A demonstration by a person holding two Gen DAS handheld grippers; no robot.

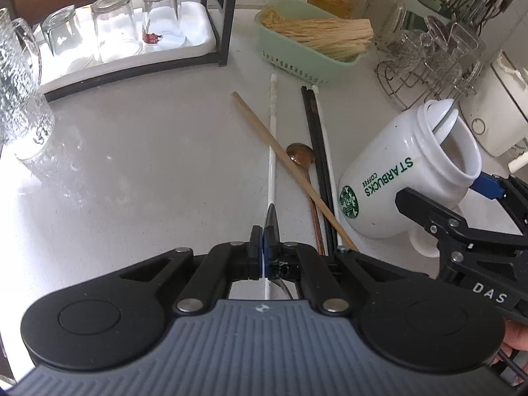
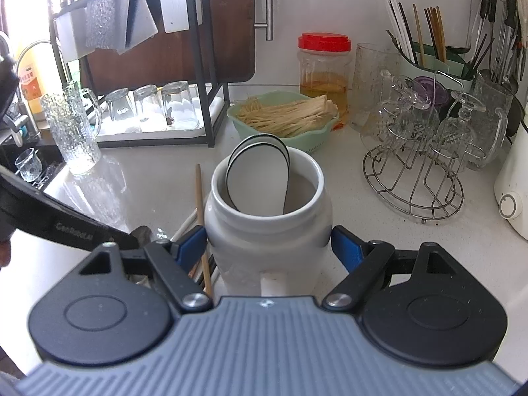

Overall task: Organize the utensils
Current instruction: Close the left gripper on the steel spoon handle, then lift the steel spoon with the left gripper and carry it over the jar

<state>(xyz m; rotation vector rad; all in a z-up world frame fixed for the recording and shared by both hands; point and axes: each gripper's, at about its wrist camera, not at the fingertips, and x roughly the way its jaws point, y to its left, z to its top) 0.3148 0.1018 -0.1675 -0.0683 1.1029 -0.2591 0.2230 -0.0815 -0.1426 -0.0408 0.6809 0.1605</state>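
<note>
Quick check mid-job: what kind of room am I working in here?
Most likely a home kitchen counter: upturned drinking glasses drying on a rack, a holder of chopsticks beside hanging utensils, and a faucet over a sink.

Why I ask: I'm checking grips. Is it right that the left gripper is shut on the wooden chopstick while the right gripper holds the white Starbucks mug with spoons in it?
Not quite. The left gripper is shut on the white chopstick, as the left wrist view shows; the wooden chopstick lies loose on the counter. The right gripper does hold the Starbucks mug.
</note>
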